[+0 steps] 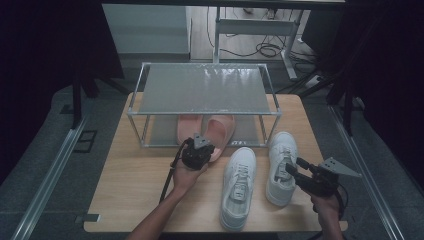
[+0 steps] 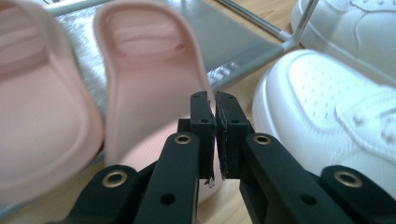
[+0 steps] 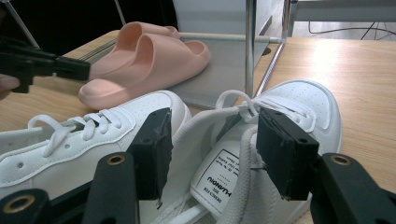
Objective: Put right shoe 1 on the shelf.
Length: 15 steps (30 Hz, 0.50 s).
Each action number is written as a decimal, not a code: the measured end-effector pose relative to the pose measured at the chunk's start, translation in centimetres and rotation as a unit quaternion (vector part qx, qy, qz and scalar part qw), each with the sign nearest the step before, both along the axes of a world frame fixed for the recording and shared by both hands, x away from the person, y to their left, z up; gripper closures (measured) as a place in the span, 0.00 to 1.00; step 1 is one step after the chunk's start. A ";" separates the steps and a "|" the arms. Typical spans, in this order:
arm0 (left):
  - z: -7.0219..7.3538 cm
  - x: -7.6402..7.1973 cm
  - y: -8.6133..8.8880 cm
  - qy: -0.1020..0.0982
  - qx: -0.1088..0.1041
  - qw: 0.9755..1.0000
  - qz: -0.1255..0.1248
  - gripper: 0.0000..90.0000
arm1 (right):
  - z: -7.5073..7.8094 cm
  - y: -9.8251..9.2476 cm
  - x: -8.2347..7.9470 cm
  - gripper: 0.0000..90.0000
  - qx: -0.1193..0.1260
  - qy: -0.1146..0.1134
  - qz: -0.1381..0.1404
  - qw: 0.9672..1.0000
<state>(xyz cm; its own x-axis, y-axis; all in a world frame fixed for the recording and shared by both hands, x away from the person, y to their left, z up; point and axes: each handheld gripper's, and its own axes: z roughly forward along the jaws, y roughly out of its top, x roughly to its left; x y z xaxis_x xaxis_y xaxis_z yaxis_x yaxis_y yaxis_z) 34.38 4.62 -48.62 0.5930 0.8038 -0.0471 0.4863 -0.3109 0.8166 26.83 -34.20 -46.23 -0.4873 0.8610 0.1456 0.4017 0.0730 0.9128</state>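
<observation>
left claw [image 2: 215,140] jaws nearly together, nothing pinched, just at heel of right pink slipper [image 2: 149,93]; that slipper half on rack [image 1: 150,107] bottom shelf, heel out over worktop [image 1: 135,185]. right claw [image 3: 210,149] wide open, straddling collar of right white sneaker [image 3: 280,121], not gripping; left sneaker [image 1: 239,187] beside it

Black tools [image 1: 198,150], brass-ringed screws

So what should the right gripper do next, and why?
Probably ease the right gripper forward and close on the right sneaker: its jaws stand open at that sneaker's heel opening, while the slippers already sit on the rack's lower shelf.
</observation>
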 end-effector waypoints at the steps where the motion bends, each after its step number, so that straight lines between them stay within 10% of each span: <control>1: -0.1 -0.2 0.4 -0.003 0.001 1.000 0.001 0.97 | 0.0 0.0 0.0 0.51 0.000 0.001 0.000 1.000; 15: -1.3 -2.2 4.2 0.007 -0.005 1.000 0.013 0.98 | -0.1 0.2 0.1 0.51 -0.003 0.003 0.002 1.000</control>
<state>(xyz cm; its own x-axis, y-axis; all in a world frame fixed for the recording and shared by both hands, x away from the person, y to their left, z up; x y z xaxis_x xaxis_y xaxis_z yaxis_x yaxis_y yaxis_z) 32.14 8.84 -49.96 0.5710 0.8185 -0.0639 0.5062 -0.2896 0.8123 26.90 -33.97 -46.33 -0.4892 0.8603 0.1434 0.4073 0.0799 0.9098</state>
